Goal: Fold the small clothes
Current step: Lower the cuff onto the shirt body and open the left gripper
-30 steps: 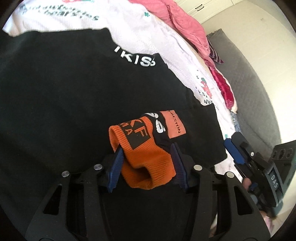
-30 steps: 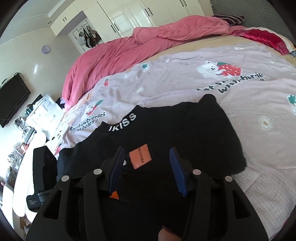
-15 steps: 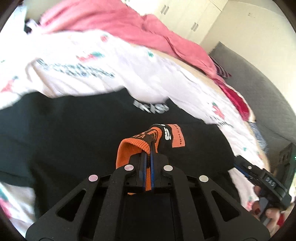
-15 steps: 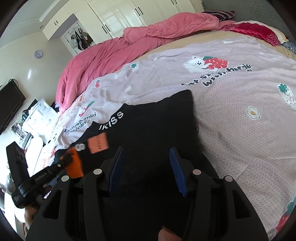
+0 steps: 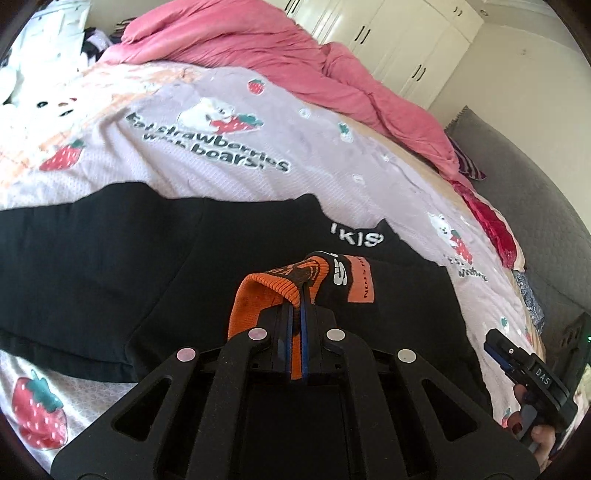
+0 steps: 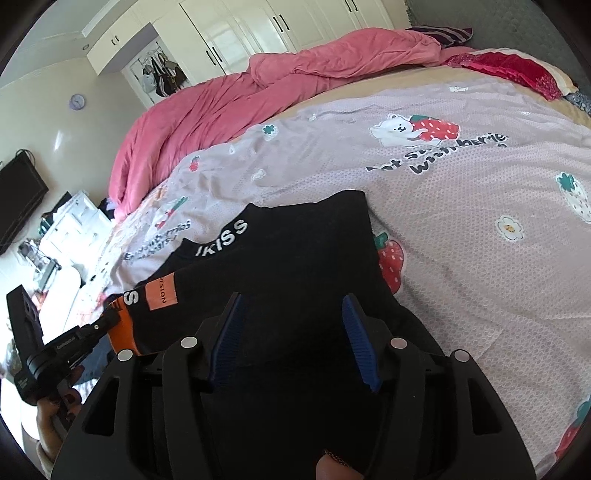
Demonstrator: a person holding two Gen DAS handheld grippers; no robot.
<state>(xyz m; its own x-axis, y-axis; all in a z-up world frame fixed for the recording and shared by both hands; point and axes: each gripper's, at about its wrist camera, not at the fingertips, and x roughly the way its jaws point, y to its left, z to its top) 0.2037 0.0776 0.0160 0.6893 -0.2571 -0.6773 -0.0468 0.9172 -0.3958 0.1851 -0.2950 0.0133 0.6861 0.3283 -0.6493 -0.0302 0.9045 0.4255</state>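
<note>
A black garment with white "KISS" lettering (image 5: 110, 258) lies on the bed; it also shows in the right wrist view (image 6: 295, 258). Its sleeve ends in an orange cuff (image 5: 258, 291) with an orange label (image 5: 360, 280). My left gripper (image 5: 295, 310) is shut on the orange cuff and holds it above the garment's body. In the right wrist view the cuff (image 6: 123, 328) and the left gripper (image 6: 92, 330) are at the far left. My right gripper (image 6: 291, 339) is open and empty, low over the black fabric.
The bedspread (image 6: 461, 221) is lilac with strawberry and bear prints. A pink duvet (image 6: 258, 92) is heaped along the far side. Red cloth (image 6: 517, 70) lies at the far right. White wardrobes (image 6: 240, 33) stand behind the bed.
My left gripper has shut on the orange cuff and lifted it, pulling the sleeve to the left. The right gripper has stayed open and shifted right over the garment.
</note>
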